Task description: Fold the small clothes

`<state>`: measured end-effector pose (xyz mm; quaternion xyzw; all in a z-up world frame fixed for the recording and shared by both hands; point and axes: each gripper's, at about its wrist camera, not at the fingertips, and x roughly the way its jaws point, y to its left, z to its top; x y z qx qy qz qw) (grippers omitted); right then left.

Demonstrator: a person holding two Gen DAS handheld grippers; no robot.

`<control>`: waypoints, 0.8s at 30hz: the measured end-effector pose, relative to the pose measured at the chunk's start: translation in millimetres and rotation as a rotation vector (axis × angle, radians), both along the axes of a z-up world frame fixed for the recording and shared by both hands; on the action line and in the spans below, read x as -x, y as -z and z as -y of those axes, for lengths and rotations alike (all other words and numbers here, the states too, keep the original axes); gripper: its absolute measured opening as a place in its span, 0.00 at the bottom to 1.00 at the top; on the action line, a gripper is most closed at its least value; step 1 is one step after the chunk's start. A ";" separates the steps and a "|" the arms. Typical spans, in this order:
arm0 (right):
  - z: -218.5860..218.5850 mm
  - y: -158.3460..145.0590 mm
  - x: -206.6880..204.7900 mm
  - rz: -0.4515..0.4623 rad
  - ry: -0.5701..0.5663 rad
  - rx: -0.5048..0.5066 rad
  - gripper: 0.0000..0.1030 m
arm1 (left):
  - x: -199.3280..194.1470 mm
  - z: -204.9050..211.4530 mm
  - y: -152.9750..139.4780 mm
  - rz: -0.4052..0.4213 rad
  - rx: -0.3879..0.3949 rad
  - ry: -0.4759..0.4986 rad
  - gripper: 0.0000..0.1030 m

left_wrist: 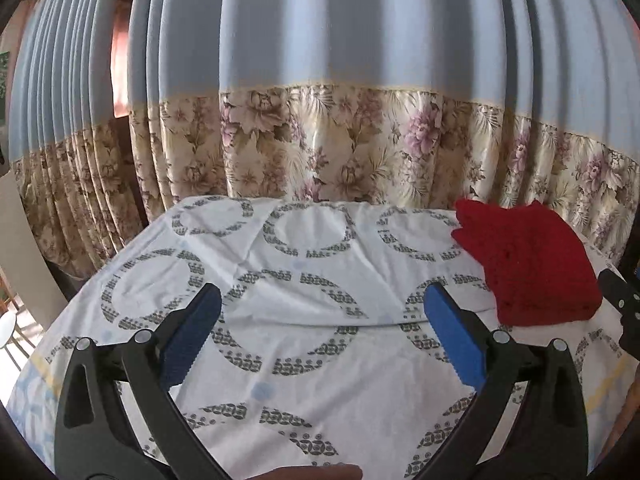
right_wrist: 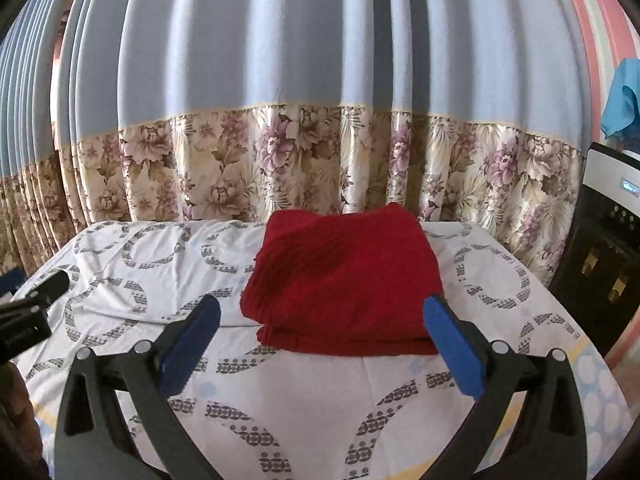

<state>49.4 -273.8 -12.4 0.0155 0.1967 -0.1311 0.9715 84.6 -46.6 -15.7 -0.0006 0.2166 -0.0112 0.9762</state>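
Note:
A red knitted garment [right_wrist: 344, 276] lies folded in a thick square on the white patterned sheet [right_wrist: 320, 392], near the far edge. In the left wrist view it [left_wrist: 532, 264] lies at the right. My right gripper [right_wrist: 322, 312] is open and empty, its blue pads just in front of the garment's near edge. My left gripper [left_wrist: 322, 308] is open and empty over bare sheet [left_wrist: 304, 360], to the left of the garment. The right gripper's tip [left_wrist: 620, 300] shows at the right edge of the left wrist view. The left gripper [right_wrist: 36, 300] shows at the left edge of the right wrist view.
A blue curtain with a floral lower band [right_wrist: 320, 160] hangs right behind the table. A black and white water dispenser [right_wrist: 604, 248] stands at the right, with a blue cloth [right_wrist: 620, 100] above it. The sheet has creases at mid-left.

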 end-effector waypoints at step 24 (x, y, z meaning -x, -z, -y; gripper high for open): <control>-0.2 1.5 -4.2 -0.003 0.005 0.017 0.98 | -0.8 2.9 0.6 -0.005 -0.008 0.031 0.97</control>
